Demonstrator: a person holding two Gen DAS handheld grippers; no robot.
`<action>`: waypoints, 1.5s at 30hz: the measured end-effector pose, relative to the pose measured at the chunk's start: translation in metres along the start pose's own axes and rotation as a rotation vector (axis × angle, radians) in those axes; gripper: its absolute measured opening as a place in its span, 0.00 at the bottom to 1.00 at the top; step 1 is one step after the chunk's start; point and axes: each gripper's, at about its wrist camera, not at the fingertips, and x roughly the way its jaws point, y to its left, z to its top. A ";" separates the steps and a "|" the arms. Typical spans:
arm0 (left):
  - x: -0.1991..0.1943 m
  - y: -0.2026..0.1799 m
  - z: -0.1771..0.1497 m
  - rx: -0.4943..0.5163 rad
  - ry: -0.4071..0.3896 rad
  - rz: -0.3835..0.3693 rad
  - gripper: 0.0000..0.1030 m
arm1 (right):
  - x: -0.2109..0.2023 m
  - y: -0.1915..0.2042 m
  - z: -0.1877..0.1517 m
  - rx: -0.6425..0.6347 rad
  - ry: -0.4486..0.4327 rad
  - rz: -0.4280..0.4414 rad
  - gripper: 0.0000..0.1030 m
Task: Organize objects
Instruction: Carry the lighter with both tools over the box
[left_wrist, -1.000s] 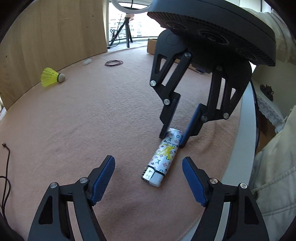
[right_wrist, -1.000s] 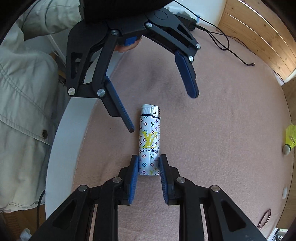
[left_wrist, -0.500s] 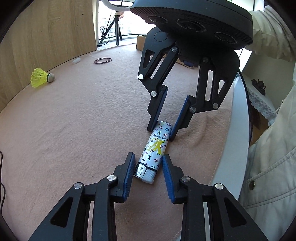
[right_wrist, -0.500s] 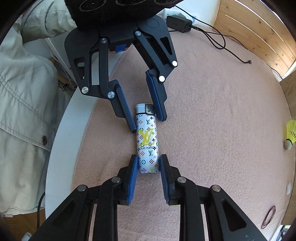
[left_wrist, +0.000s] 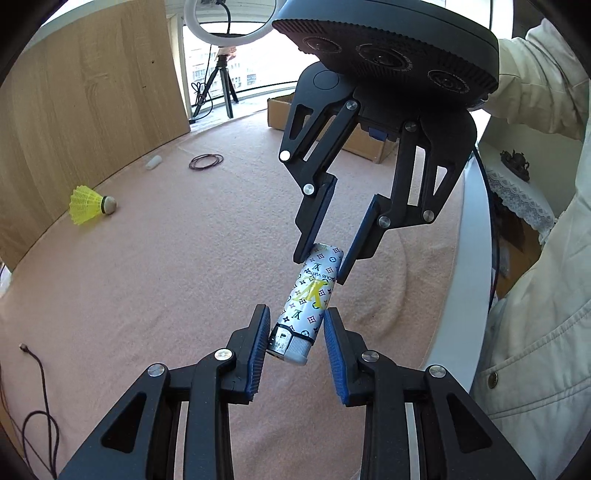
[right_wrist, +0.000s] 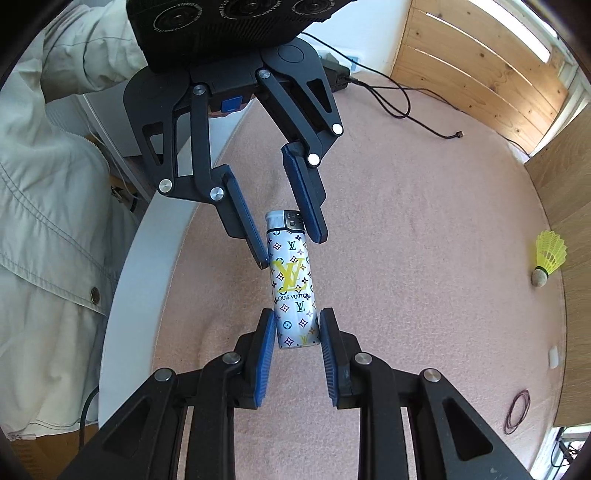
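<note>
One glossy, monogram-printed lighter (left_wrist: 310, 295) – both grippers clamp it, the left gripper (left_wrist: 293, 343) at its grey cap, the right gripper (right_wrist: 297, 334) at its base. One yellow feathery shuttlecock (left_wrist: 90, 209) lies on the pink napped tablecloth (left_wrist: 166, 277).

Your two grippers face each other over the table's (left_wrist: 155, 266) near edge, both clamped on the lighter (left_wrist: 312, 291), so that gap is blocked. The pink middle lies open to you. Toward the far edge by the wood panel sit a shuttlecock (left_wrist: 90, 205), hair ties (left_wrist: 206, 161) and a small white piece (left_wrist: 153, 162); a cable (right_wrist: 406, 99) trails across one side.
</note>
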 end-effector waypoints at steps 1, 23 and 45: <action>-0.002 0.000 0.006 0.012 0.000 0.003 0.32 | -0.005 -0.001 -0.002 0.001 -0.007 -0.012 0.21; 0.057 -0.097 0.175 0.165 0.050 0.102 0.31 | -0.110 0.005 -0.132 -0.002 -0.113 -0.176 0.21; 0.204 -0.181 0.351 0.365 0.048 -0.035 0.31 | -0.191 0.004 -0.321 0.215 -0.089 -0.310 0.21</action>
